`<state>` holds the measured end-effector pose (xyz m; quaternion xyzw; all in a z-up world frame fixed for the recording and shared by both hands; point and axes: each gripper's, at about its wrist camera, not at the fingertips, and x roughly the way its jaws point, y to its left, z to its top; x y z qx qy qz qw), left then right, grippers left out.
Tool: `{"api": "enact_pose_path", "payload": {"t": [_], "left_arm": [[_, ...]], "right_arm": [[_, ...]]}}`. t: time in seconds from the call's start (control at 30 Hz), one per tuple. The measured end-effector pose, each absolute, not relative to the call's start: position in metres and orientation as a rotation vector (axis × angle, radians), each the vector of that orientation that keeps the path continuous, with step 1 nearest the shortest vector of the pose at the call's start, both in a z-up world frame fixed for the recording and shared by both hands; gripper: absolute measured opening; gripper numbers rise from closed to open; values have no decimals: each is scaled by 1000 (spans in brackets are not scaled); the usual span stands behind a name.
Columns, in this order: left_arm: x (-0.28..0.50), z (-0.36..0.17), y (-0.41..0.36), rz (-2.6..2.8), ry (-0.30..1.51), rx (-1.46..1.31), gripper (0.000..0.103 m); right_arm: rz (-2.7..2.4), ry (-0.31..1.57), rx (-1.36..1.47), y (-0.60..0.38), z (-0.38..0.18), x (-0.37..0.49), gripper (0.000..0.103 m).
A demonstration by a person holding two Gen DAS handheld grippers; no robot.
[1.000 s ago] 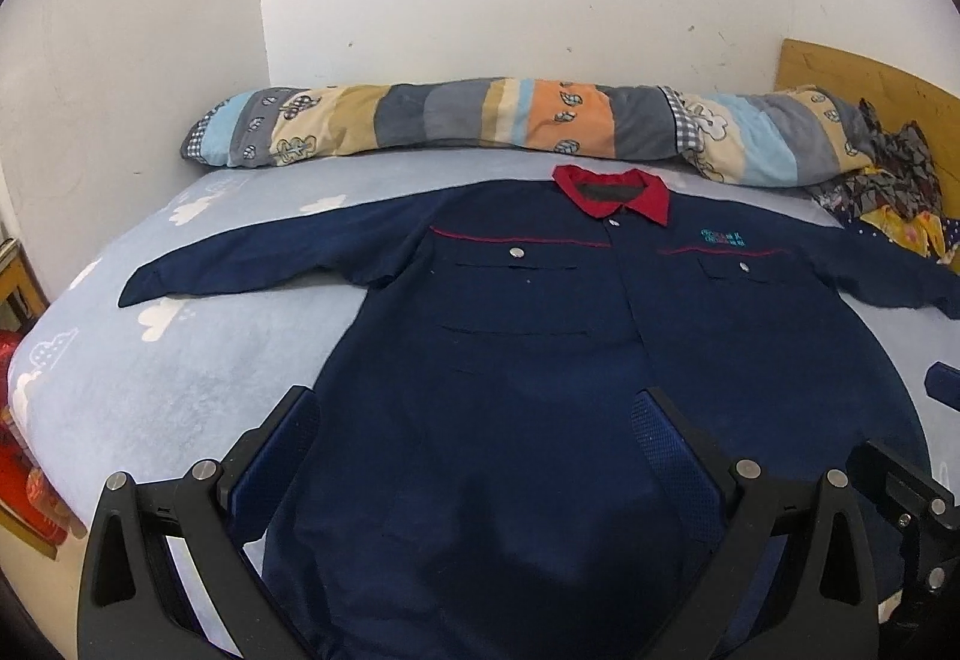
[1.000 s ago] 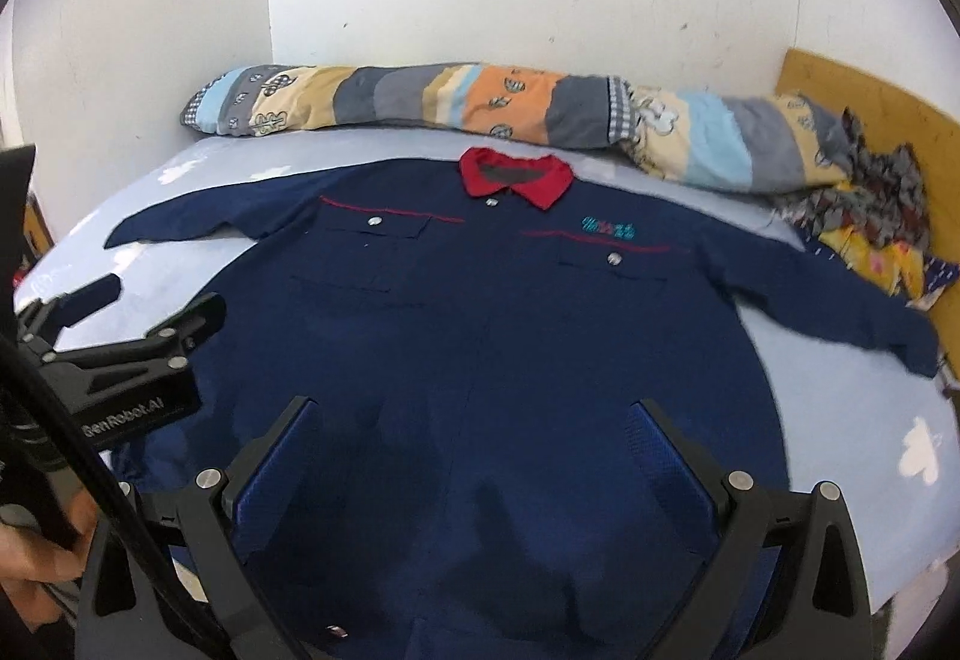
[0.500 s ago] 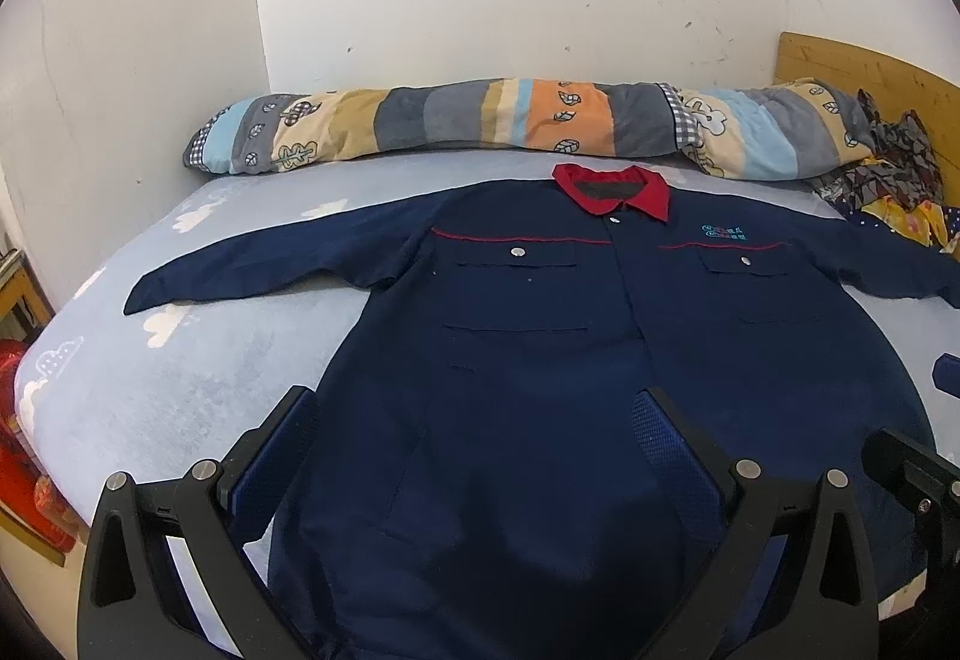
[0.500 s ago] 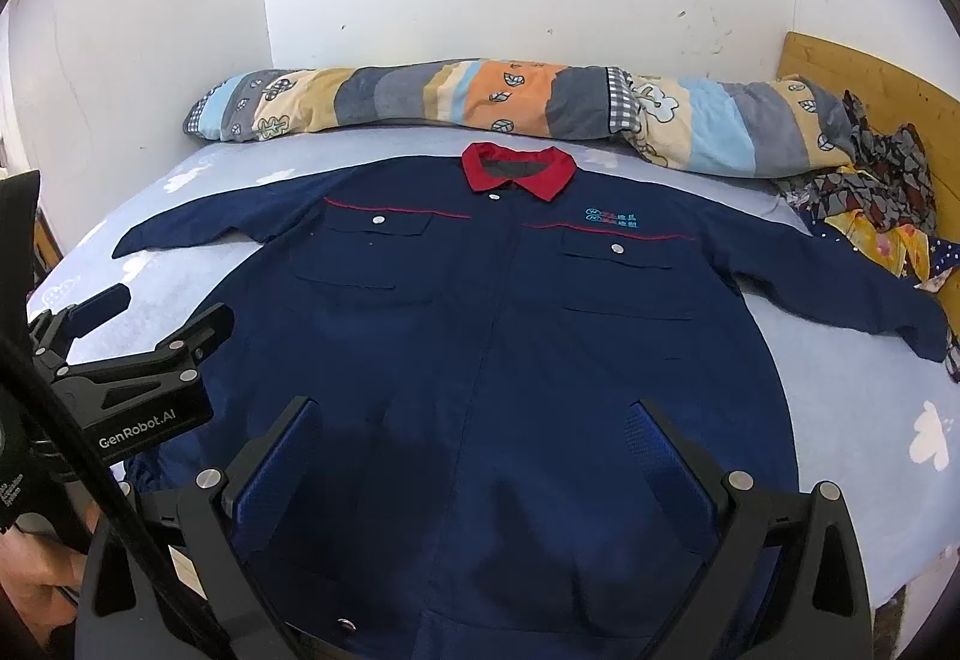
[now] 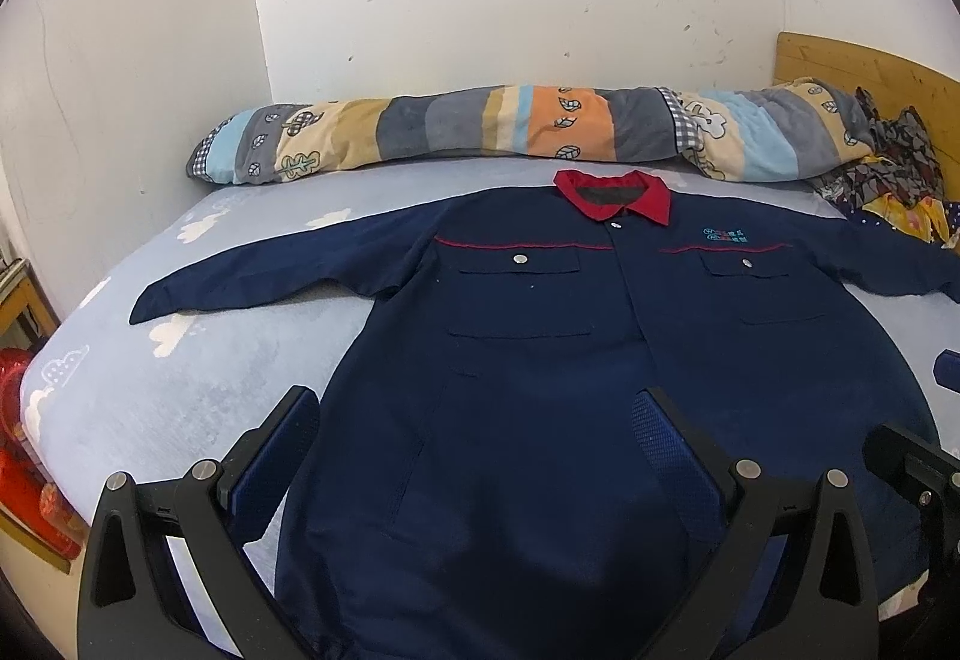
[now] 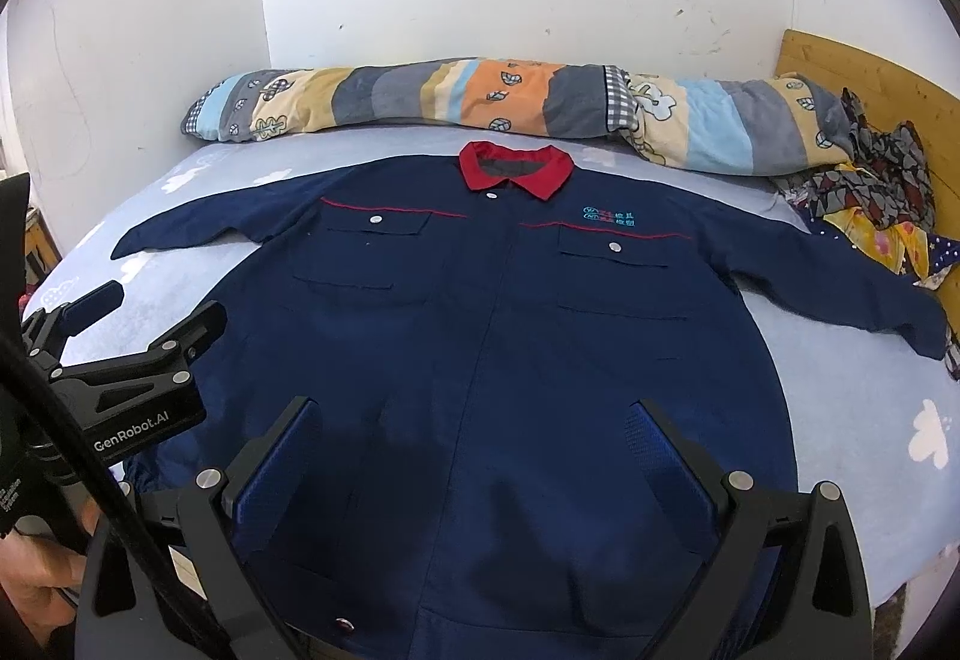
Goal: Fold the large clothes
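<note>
A large navy work jacket (image 5: 540, 360) with a red collar (image 5: 612, 192) lies flat, front up, on the pale blue bed (image 5: 180, 390), both sleeves spread out. It also fills the right wrist view (image 6: 498, 348). My left gripper (image 5: 474, 420) is open and empty, hovering over the jacket's lower left part. My right gripper (image 6: 474, 420) is open and empty over the jacket's lower hem. The left gripper also shows at the left of the right wrist view (image 6: 132, 312).
A long patchwork pillow (image 5: 510, 132) lies along the wall at the head of the bed. A heap of patterned clothes (image 6: 870, 198) sits at the right by a wooden board (image 6: 870, 72). A red object (image 5: 24, 468) stands beside the bed's left edge.
Both grippers have pulled back and risen slightly, so the jacket and pillow sit a little farther off in view. The jacket has not moved. Both grippers stay open.
</note>
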<state>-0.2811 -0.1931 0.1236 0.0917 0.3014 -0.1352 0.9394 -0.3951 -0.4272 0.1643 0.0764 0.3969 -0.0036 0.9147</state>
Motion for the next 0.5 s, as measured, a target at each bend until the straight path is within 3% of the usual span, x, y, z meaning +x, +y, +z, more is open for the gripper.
{"api": "enact_pose_path", "payload": {"t": [0.5], "left_arm": [[-286, 123, -196, -275, 606, 197, 103]], "right_arm": [[5, 818, 150, -445, 151, -397, 103]]}}
